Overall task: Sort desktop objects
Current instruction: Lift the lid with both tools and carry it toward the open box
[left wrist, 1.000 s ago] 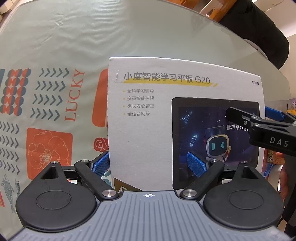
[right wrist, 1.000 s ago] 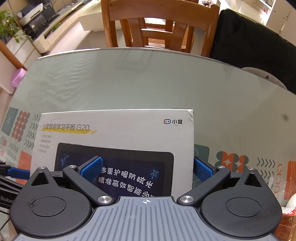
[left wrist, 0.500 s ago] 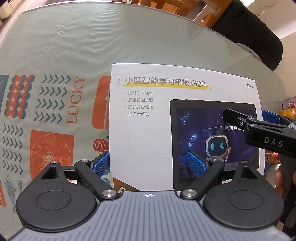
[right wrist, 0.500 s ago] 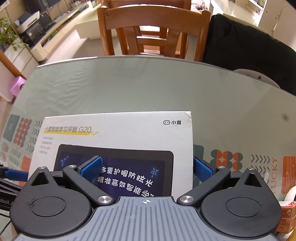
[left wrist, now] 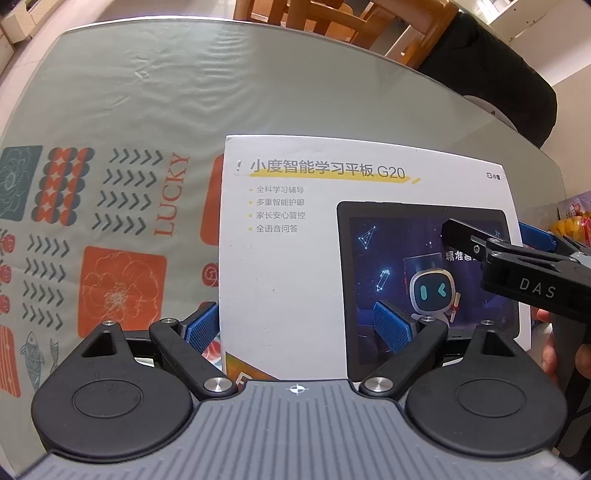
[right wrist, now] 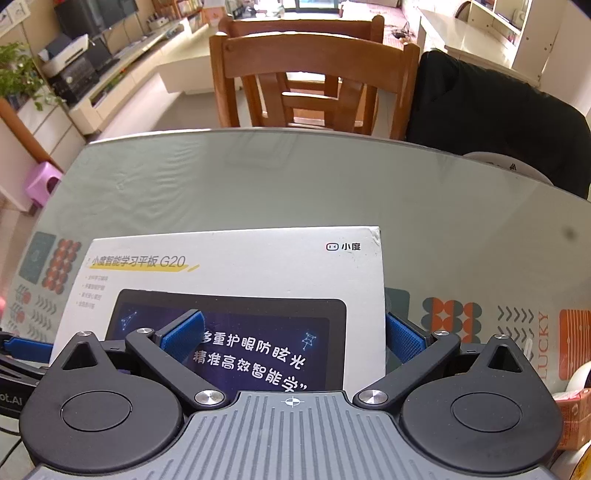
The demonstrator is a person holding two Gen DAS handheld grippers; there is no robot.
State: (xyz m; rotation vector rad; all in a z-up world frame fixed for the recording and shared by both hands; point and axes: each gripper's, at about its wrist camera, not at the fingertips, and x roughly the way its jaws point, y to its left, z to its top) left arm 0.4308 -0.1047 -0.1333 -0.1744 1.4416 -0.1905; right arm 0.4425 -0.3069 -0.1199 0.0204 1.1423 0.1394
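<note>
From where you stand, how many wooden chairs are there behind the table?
2: one wooden chair right against the table's far edge, a second wooden chair directly behind it, mostly hidden. More may sit outside the view.

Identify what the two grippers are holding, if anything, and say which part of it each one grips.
Both hold the white tablet box. The left gripper clamps its near-left corner; the right gripper clamps its near-right corner.
</note>
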